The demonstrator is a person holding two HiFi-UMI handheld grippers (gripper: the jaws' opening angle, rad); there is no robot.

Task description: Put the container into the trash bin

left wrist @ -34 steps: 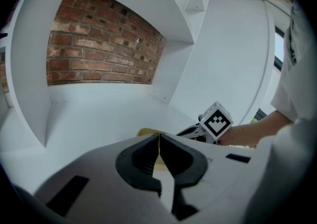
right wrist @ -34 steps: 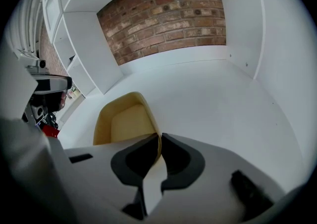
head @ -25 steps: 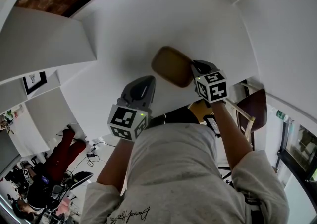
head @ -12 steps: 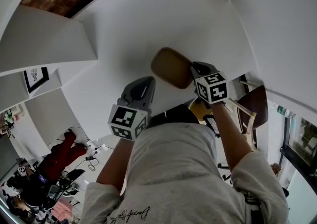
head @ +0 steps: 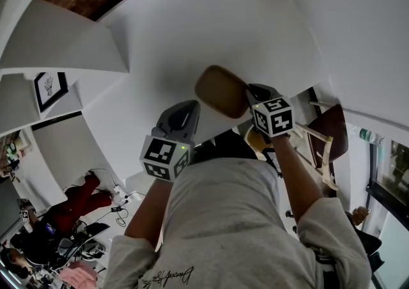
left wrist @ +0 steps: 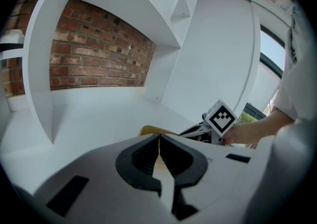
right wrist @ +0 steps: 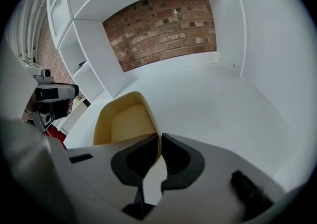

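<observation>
Between the jaws of my right claw [right wrist: 160,141] sits the near wall of the container [right wrist: 126,121], a tan, rounded-corner tub with nothing in it. The claw is clamped on that rim, one jaw inside the tub and one outside. The rest of the tub reaches forward and to the left of the claw, its open side facing my camera. Beyond the claw lies a white counter [right wrist: 223,104], boxed in by white shelf panels, with a red brick wall [right wrist: 163,25] at the back.

From the head view, the right claw [head: 250,93] holds the container [head: 220,89] up with its brown underside showing. My left claw [head: 185,112] hangs just beside and below it, apart from the tub.

Along my left claw [left wrist: 159,141] the jaws are pressed together with nothing held between them. A sliver of the container [left wrist: 148,130] shows just past their tips. To the right of this claw, the right one's marker cube [left wrist: 220,117] shows a black-and-white square pattern.

Each cube's faces carry such patterns, no words. A line of script runs across the hem of my grey shirt [head: 167,275], but I cannot read it. Far left of the claws, a small framed picture [head: 48,89] hangs on a wall, its print too small to tell.
</observation>
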